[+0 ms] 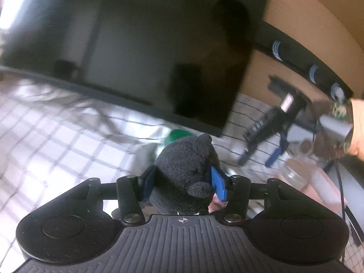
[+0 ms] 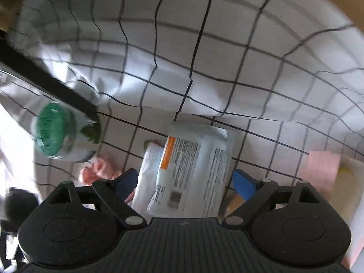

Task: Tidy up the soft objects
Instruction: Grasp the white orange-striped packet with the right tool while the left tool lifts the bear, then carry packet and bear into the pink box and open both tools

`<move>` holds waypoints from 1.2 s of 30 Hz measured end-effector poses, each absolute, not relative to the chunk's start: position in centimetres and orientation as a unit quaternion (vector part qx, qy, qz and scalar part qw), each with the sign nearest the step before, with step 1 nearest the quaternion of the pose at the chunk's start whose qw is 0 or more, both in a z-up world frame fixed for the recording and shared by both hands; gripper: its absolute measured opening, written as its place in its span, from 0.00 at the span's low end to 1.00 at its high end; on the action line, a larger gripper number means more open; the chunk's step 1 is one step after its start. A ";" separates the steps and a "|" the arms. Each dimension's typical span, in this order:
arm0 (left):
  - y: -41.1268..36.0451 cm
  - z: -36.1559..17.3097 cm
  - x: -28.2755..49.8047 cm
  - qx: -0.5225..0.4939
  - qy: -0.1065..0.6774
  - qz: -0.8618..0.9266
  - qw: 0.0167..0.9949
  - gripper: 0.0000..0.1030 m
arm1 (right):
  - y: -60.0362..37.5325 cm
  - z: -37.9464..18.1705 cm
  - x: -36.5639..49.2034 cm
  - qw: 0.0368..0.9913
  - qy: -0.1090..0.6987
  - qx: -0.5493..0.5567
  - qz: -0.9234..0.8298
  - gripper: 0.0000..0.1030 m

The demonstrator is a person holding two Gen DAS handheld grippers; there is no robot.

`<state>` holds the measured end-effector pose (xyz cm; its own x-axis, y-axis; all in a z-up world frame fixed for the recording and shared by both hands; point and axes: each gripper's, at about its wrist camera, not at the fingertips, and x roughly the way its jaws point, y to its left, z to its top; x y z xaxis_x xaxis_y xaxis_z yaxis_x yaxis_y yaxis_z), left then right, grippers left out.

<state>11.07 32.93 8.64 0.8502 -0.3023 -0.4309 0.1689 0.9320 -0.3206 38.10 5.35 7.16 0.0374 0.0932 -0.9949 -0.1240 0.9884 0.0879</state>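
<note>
**Black plush clamped in the left tongs, packet between the right ones**

We see the black plush toy [image 1: 185,175] sitting squarely between the blue pads of the left tongs [image 1: 182,183], both pads pressed into its fuzzy sides, so we read this pair as closed on the toy. Its ear points toward 12 o'clock and its snout toward 5 o'clock in the left wrist view. Just past the toy at 12 o'clock, a jar with a green lid [image 1: 178,136] peeks out, lying on the white checked sheet [image 1: 56,141] that fills the 9 o'clock side. A large dark screen [image 1: 136,52] spans the upper part of that view. At 3 o'clock the right tongs [image 1: 259,157] hang over the sheet, held by a hand [image 1: 357,127] at the edge, with a clear jar [image 1: 295,175] below them.

In the right wrist view, a white printed packet [image 2: 193,170] with an orange stripe lies between the pads, on a white folded cloth [image 2: 147,170]. The right tongs [image 2: 186,184] stand wide; we cannot tell whether the pads touch the packet, as the view is blurred. The green-lidded jar [image 2: 59,132] lies on its side at 9 o'clock, with something pink [image 2: 97,168] just beside it at 8 o'clock. A pale pink flat piece [image 2: 323,170] sits at 3 o'clock. The checked sheet [image 2: 227,56] covers everything toward 12 o'clock.
</note>
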 end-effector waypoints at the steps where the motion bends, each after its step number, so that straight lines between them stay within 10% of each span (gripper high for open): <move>1: 33.7 8.4 11.0 -0.144 0.246 -0.114 0.952 0.55 | 5.7 6.5 38.4 0.717 0.694 -0.019 0.070 0.88; 14: 35.7 6.7 10.5 -0.186 0.252 -0.101 0.944 0.55 | 6.6 4.0 38.8 0.703 0.708 -0.036 0.054 0.72; 36: 24.2 19.1 18.8 -0.051 0.201 -0.195 0.959 0.55 | -6.4 26.1 28.0 0.861 0.499 0.047 0.089 0.71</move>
